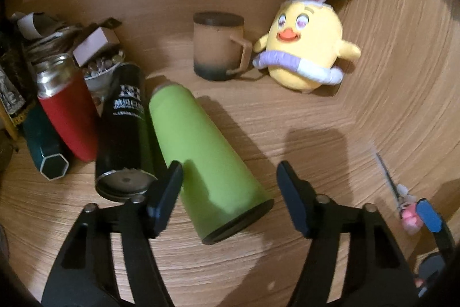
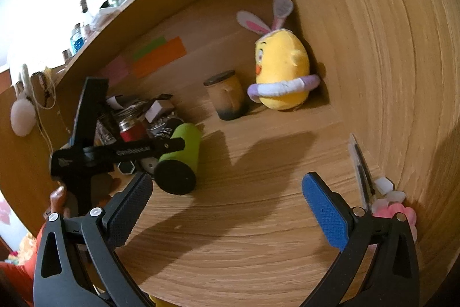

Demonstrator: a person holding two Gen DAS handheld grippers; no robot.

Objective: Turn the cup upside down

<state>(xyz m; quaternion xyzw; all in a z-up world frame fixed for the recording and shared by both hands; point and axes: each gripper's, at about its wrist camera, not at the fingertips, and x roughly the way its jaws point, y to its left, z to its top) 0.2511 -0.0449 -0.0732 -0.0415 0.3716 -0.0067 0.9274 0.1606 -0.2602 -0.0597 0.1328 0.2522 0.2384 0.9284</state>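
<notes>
Left wrist view: left tool (image 1: pixel 230 186) spread wide around the lying green cup (image 1: pixel 207 163) — right tool (image 2: pixel 227 206) released too.

Green cup (image 1: pixel 201 146) lying on side on wooden shelf, dark base toward camera, touching black bottle (image 1: pixel 123 131).

The green cup (image 1: pixel 207 160) is lying on its side on the wooden bench (image 1: pixel 230 263), its dark end pointing toward the camera. The left claw (image 1: pixel 230 180) is hanging wide open over that near end, one finger (image 1: pixel 166 192) overlapping the cup's left edge. Just left of the cup a black bottle (image 1: pixel 123 134) is lying alongside, then a red bottle (image 1: pixel 66 111). Beyond the cup a brown mug (image 1: pixel 218 48) is standing upright, a yellow chick plush (image 1: pixel 304 48) sitting beside it.
</notes>
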